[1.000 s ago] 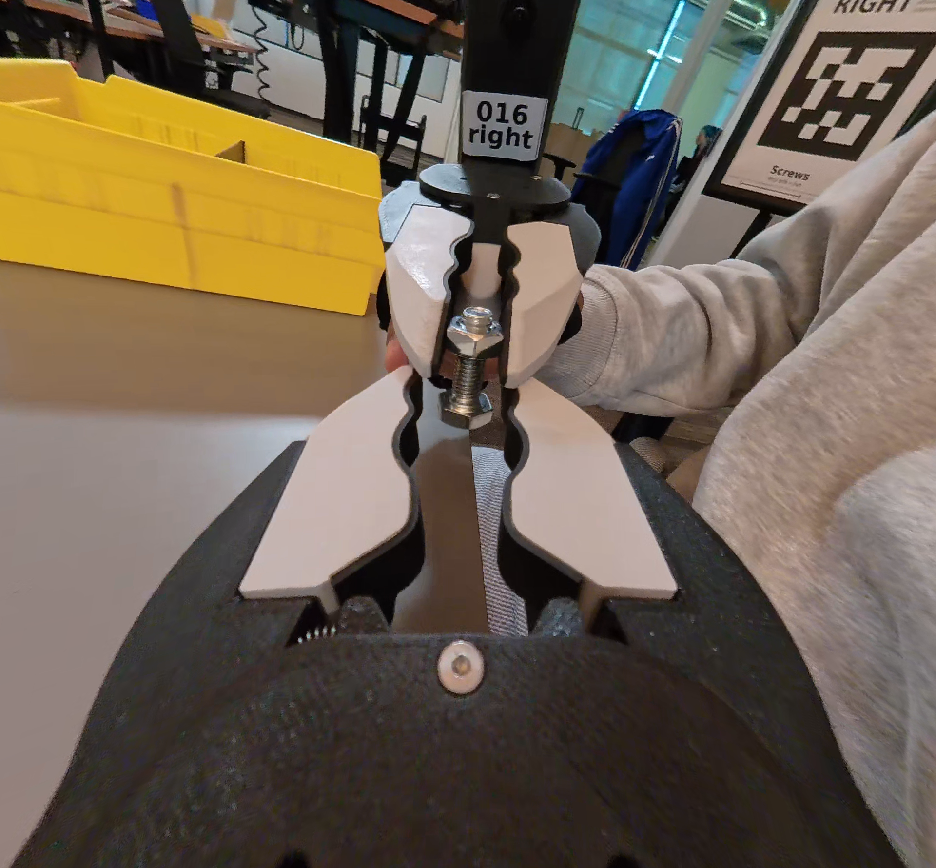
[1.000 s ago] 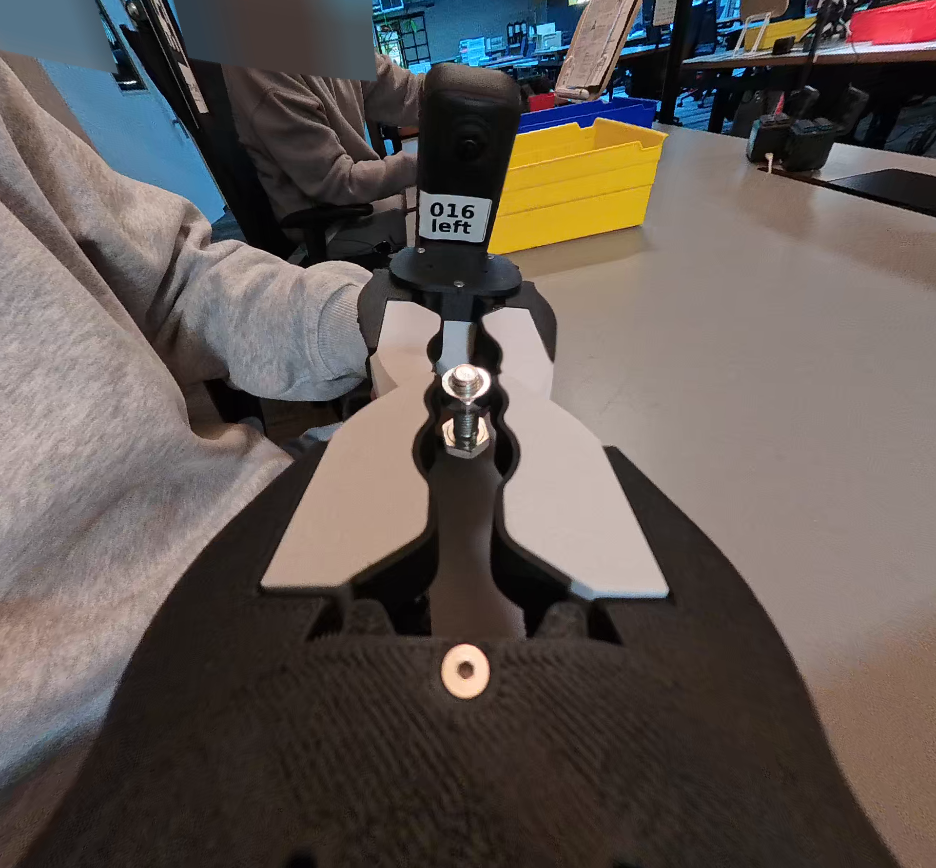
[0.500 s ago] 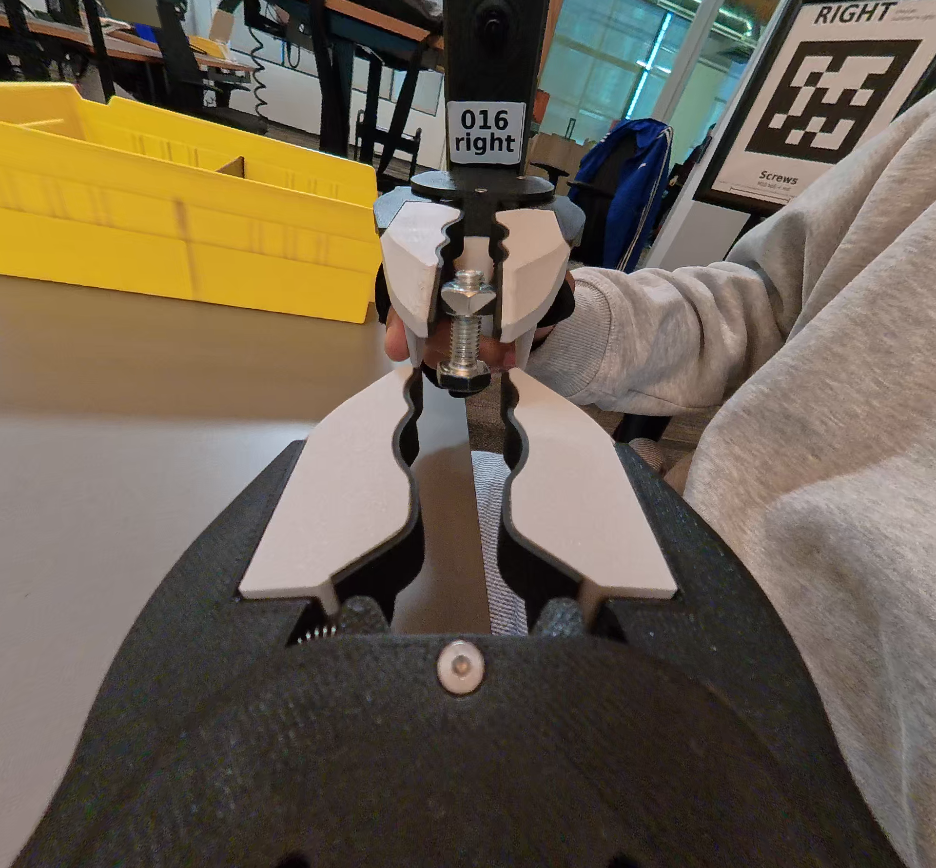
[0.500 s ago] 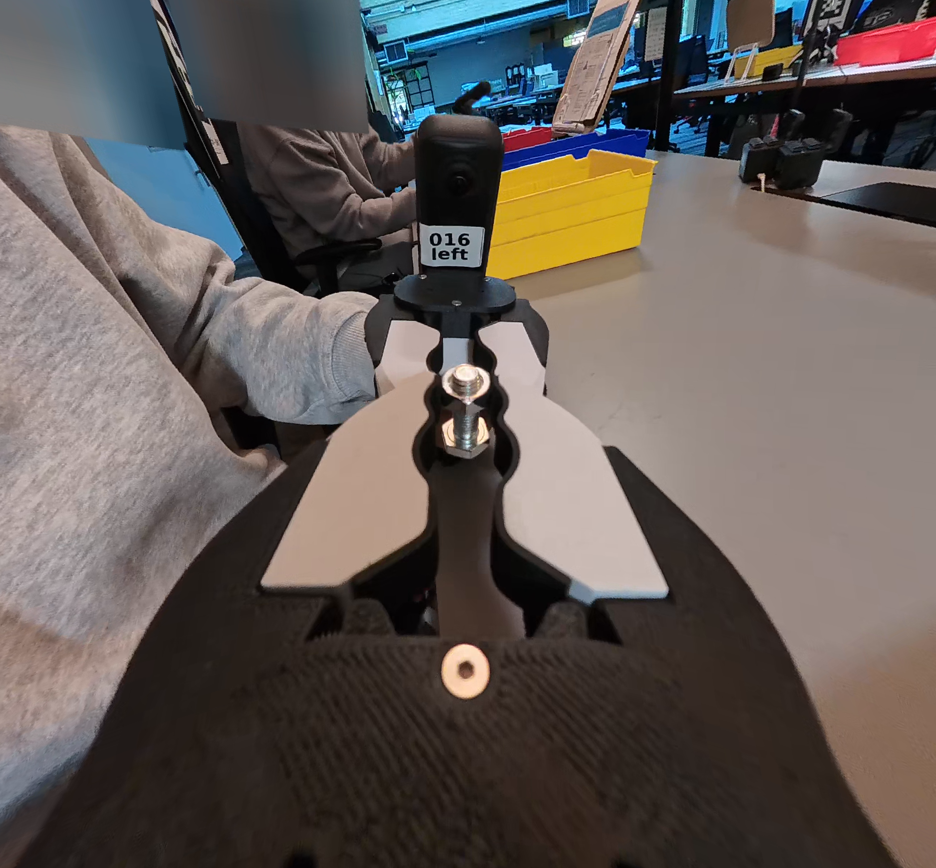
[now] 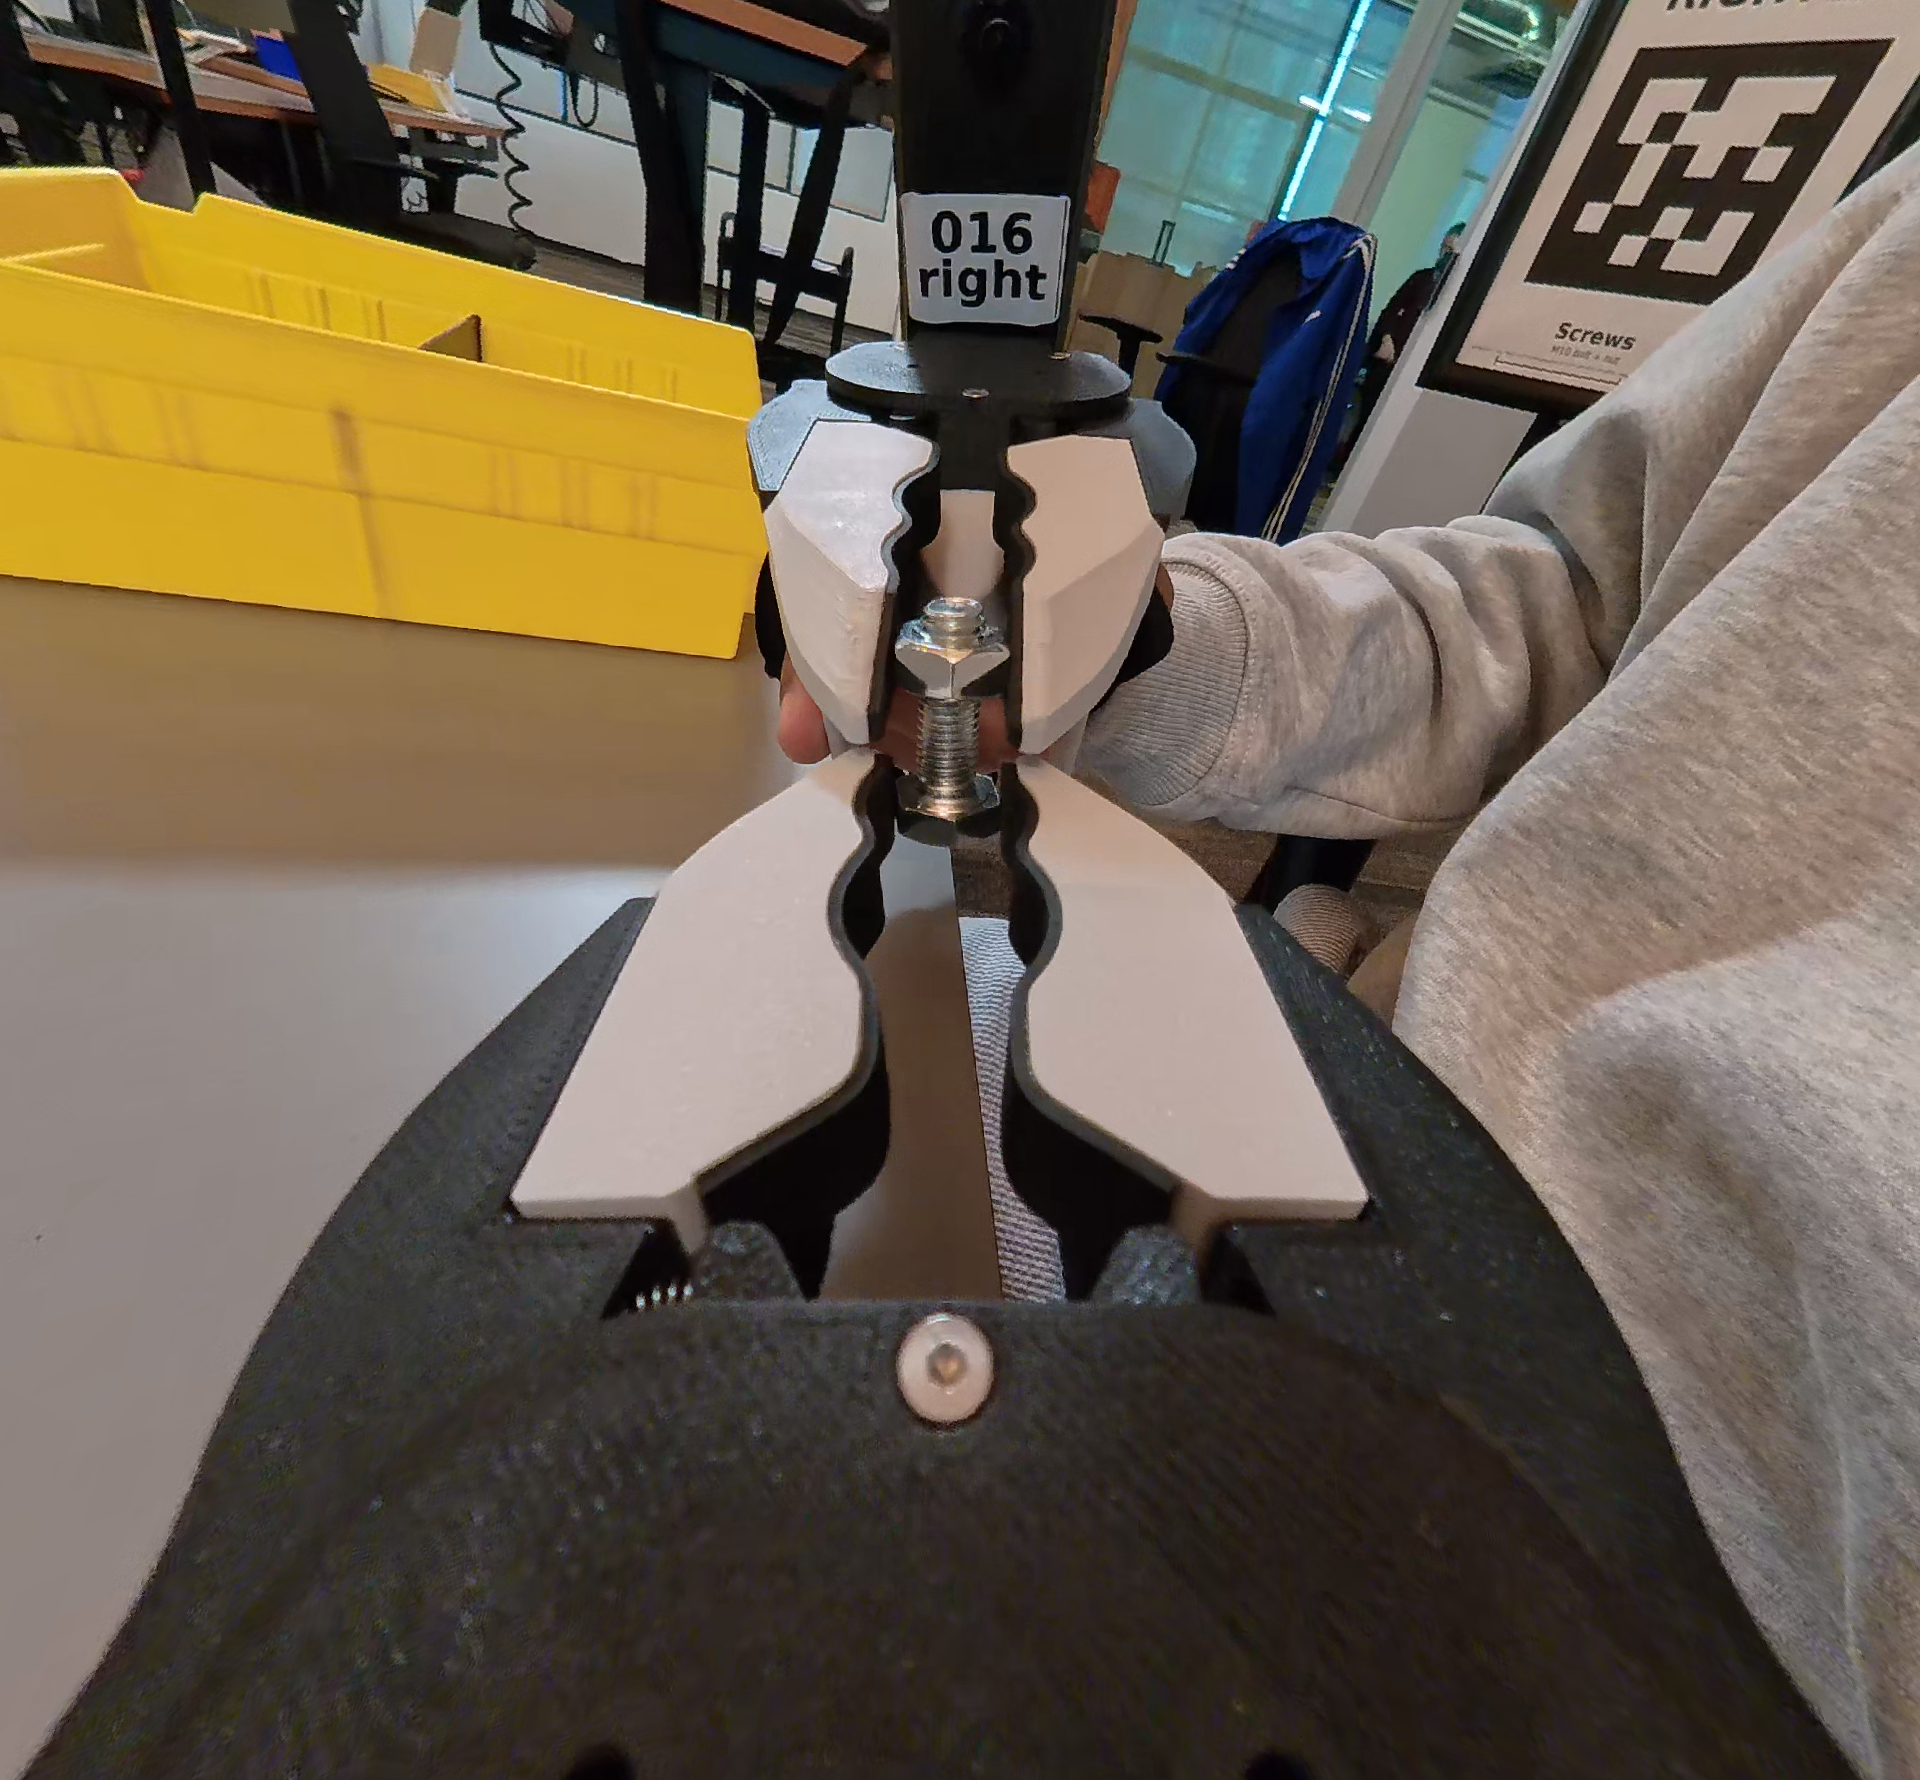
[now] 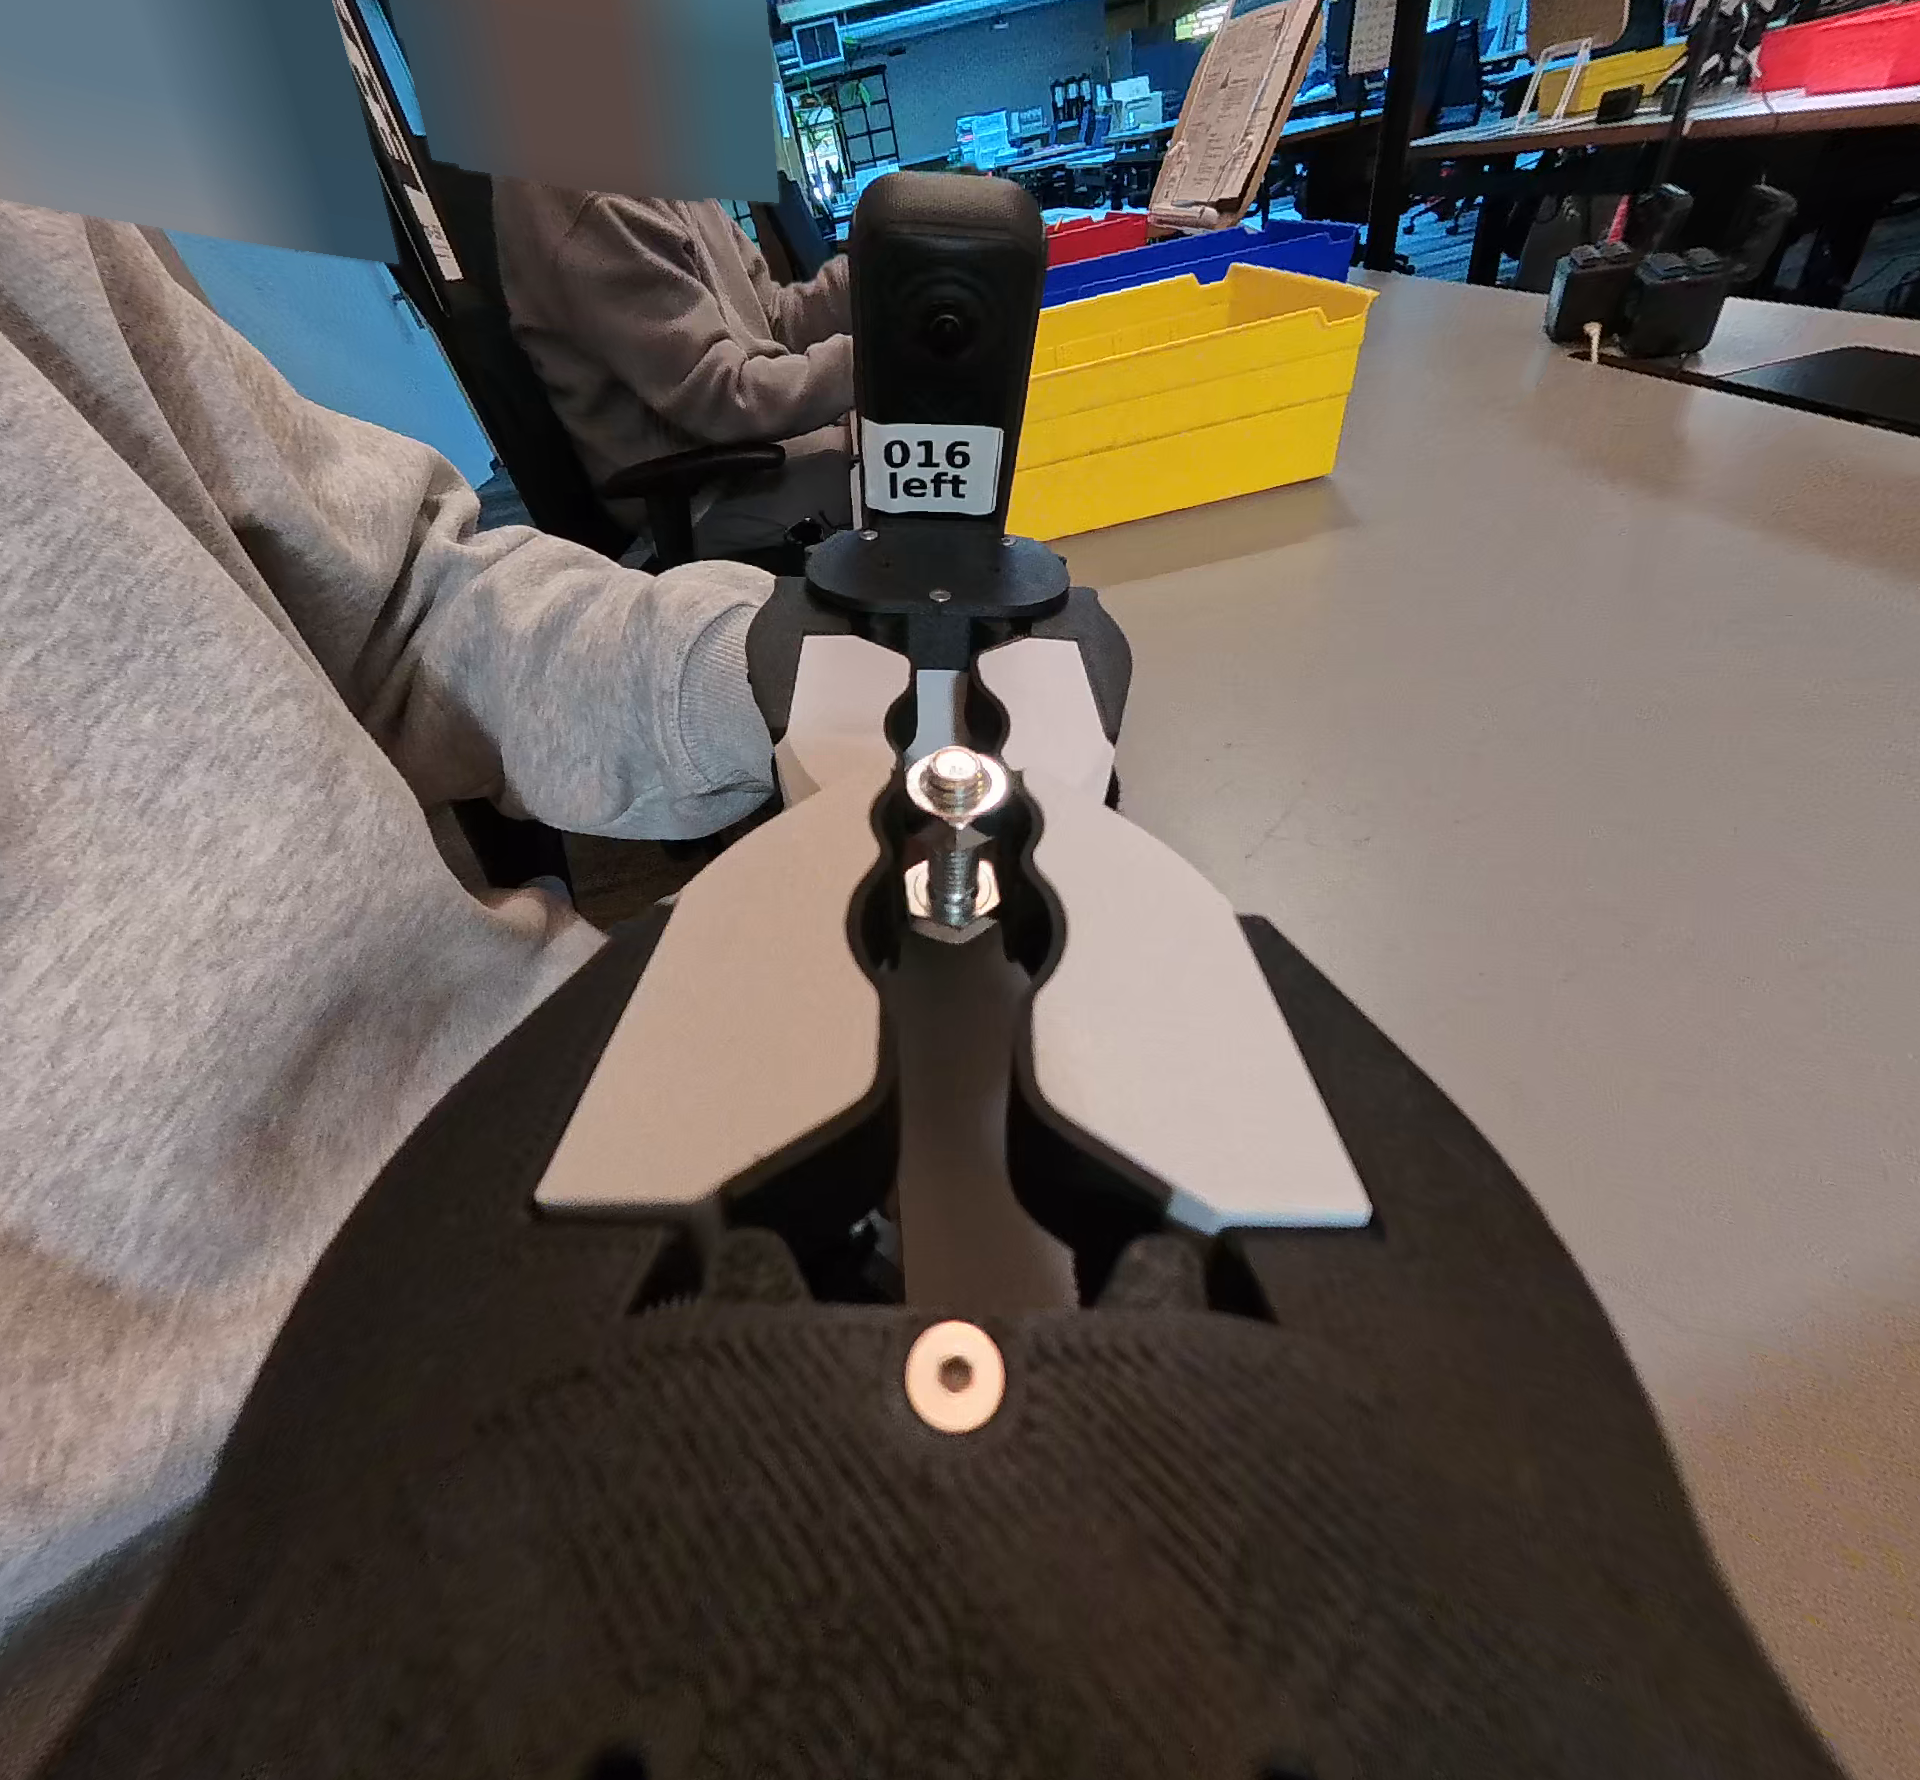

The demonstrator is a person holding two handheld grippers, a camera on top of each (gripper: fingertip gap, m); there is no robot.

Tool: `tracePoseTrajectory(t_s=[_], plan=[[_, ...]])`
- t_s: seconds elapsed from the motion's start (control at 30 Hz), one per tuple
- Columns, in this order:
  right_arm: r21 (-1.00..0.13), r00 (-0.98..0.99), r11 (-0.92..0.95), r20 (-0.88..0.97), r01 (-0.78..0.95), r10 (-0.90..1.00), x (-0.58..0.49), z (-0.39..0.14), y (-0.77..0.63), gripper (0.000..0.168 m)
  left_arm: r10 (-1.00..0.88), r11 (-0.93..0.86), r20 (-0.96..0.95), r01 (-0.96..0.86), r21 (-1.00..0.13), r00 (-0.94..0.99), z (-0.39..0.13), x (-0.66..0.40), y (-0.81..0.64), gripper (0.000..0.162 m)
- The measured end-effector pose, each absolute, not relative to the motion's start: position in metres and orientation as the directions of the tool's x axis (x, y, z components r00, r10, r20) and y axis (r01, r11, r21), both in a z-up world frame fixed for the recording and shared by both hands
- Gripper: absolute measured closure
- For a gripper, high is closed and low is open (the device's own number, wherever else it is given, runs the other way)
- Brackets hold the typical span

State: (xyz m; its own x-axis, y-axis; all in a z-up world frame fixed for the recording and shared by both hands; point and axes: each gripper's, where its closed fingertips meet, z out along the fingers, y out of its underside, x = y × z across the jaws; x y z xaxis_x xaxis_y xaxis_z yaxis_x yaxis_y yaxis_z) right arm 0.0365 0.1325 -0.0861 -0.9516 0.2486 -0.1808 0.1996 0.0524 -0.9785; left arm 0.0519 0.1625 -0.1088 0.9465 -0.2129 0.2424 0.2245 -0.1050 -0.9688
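Note:
A silver bolt (image 5: pixel 945 743) is held in the air between my two grippers, which face each other tip to tip above the near edge of the grey table (image 5: pixel 312 899). My left gripper (image 5: pixel 945 795) is shut on the bolt's hex head. My right gripper (image 5: pixel 951 743) points back at me and is shut on the hex nut (image 5: pixel 951 665) threaded on the shaft. In the right wrist view, my right gripper (image 6: pixel 951 857) clamps the nut (image 6: pixel 951 899), and the left gripper (image 6: pixel 951 774) holds the far end. Grey sleeves reach to both grippers.
A yellow bin (image 5: pixel 364 483) stands on the table behind the grippers and also shows in the right wrist view (image 6: pixel 1184 400), with a blue bin (image 6: pixel 1195 260) behind it. A framed marker sign (image 5: pixel 1714 151) stands at the right. Another person (image 6: pixel 644 328) sits nearby. Black devices (image 6: pixel 1631 302) sit far right. Less than 4 cm separates the two grippers' tips.
Both grippers keep their hold on the bolt and nut. The pair has shifted and tilted slightly, and the bolt now stands straighter. The nut looks a little closer to the head.

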Motion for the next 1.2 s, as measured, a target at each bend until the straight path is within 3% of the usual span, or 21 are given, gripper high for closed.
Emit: tracePoseTrajectory(t_s=[0.17, 0.47, 0.7, 1.0, 1.2], plan=[[-0.981, -0.945, 0.032, -0.176, 0.192, 0.274, 0.032, -0.085, 0.133, 0.15, -0.189, -0.102, 0.219, 0.203, -0.974, 0.957, -0.109, 0.048, 0.164, 0.142], [-0.989, -0.909, -0.08, -0.142, 0.12, 0.392, 0.017, -0.069, 0.143, 0.131, -0.051, -0.013, 0.204, 0.204, -0.979, 0.978, -0.102, 0.021, 0.16, 0.142], [-0.996, -0.877, -0.087, -0.067, 0.029, 0.475, 0.017, -0.062, 0.137, 0.134, 0.078, 0.042, 0.208, 0.205, -0.978, 0.975, -0.099, 0.0, 0.156, 0.142], [-0.998, -0.847, -0.056, -0.056, 0.031, 0.528, 0.009, -0.07, 0.132, 0.114, 0.085, 0.026, 0.194, 0.193, -0.981, 0.977, -0.101, 0.002, 0.159, 0.142], [-0.997, -0.847, -0.08, -0.044, 0.001, 0.53, 0.011, -0.063, 0.137, 0.126, 0.112, 0.039, 0.196, 0.193, -0.98, 0.974, -0.1, -0.003, 0.156, 0.142]])
